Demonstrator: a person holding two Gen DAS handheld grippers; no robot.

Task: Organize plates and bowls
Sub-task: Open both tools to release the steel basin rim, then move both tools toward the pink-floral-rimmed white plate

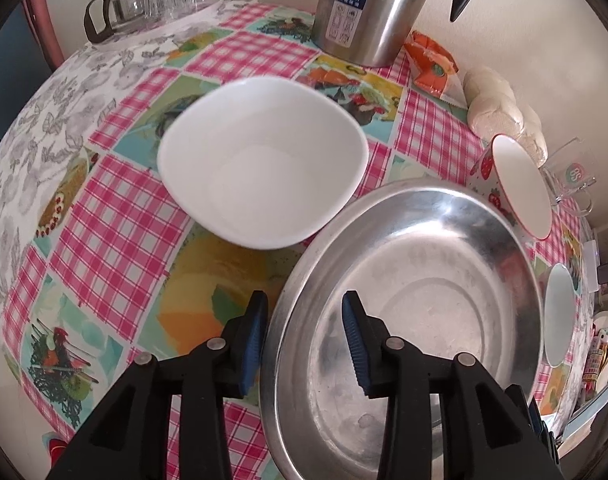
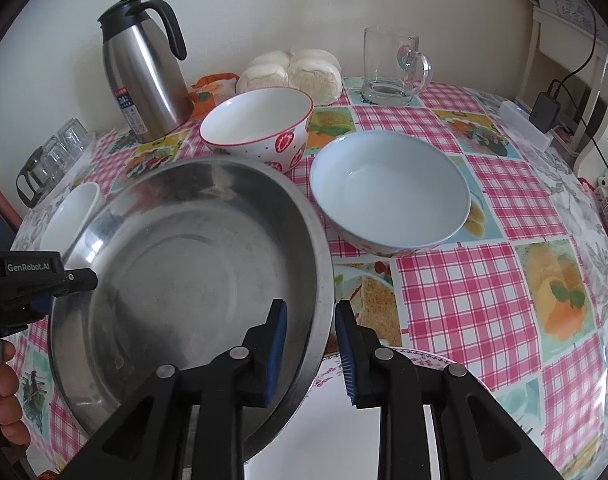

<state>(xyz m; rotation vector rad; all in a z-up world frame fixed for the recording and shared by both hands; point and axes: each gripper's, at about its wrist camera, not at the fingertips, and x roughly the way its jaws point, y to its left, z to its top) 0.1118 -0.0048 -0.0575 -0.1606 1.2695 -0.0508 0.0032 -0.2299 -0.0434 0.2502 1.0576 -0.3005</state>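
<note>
Both the left gripper (image 1: pixel 304 336) and the right gripper (image 2: pixel 311 346) sit a little open around the rim of the big steel bowl (image 2: pixel 191 280), not squeezing it.

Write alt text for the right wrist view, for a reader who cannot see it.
A large steel basin fills the foreground, its right rim between the open fingers of the right gripper, on a pink checked tablecloth. Behind it stand a strawberry-patterned bowl, a pale blue bowl, a steel thermos jug and a glass mug.
</note>
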